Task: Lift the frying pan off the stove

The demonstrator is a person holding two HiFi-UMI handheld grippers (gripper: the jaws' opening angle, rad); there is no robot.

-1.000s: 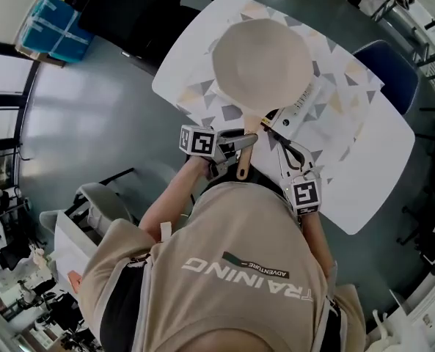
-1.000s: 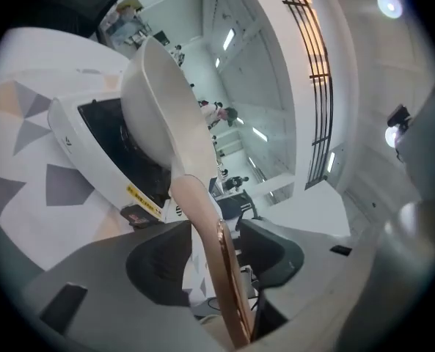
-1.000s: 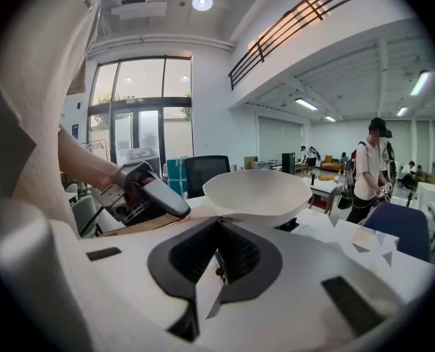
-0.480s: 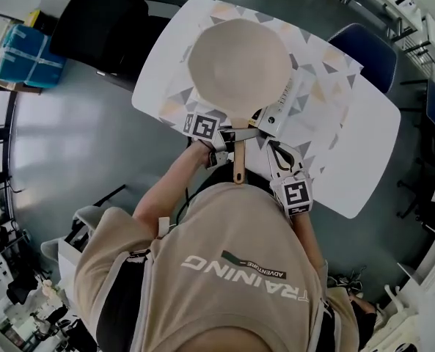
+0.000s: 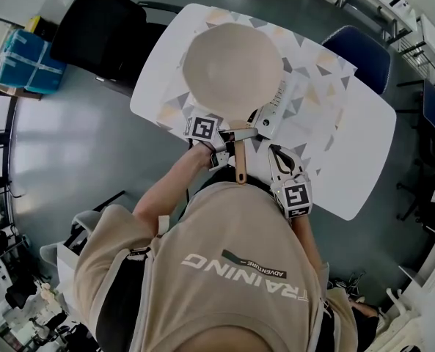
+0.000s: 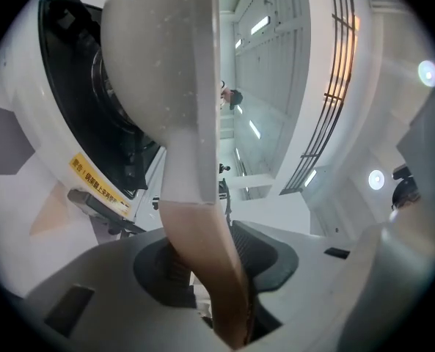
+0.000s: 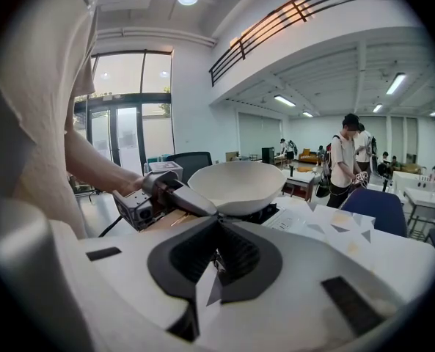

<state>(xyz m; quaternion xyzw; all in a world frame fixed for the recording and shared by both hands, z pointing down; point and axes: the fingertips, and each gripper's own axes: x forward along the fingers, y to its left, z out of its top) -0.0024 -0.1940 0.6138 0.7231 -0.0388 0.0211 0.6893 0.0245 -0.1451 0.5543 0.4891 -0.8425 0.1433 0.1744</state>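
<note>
A cream frying pan (image 5: 232,64) sits on a white stove with a black top (image 5: 272,112), on the patterned tablecloth. Its wooden handle (image 5: 240,163) points back toward me. My left gripper (image 5: 230,139) is at the handle just behind the pan. In the left gripper view the handle (image 6: 202,262) runs between the jaws of the left gripper (image 6: 202,248), which are closing, and the pads look pressed against it. My right gripper (image 5: 274,149) hangs just right of the handle, shut and empty. From the right gripper (image 7: 217,222) I see the pan (image 7: 235,185) and stove straight ahead.
The white table (image 5: 364,167) has its near edge against my body. A black chair (image 5: 92,20) stands at the far left, a blue chair (image 5: 356,50) at the far right, and blue crates (image 5: 23,50) on the floor. People (image 7: 345,160) stand in the background.
The left gripper has moved up the handle toward the pan and its jaws have closed in around it. The right gripper has stayed beside the handle. The pan remains on the stove.
</note>
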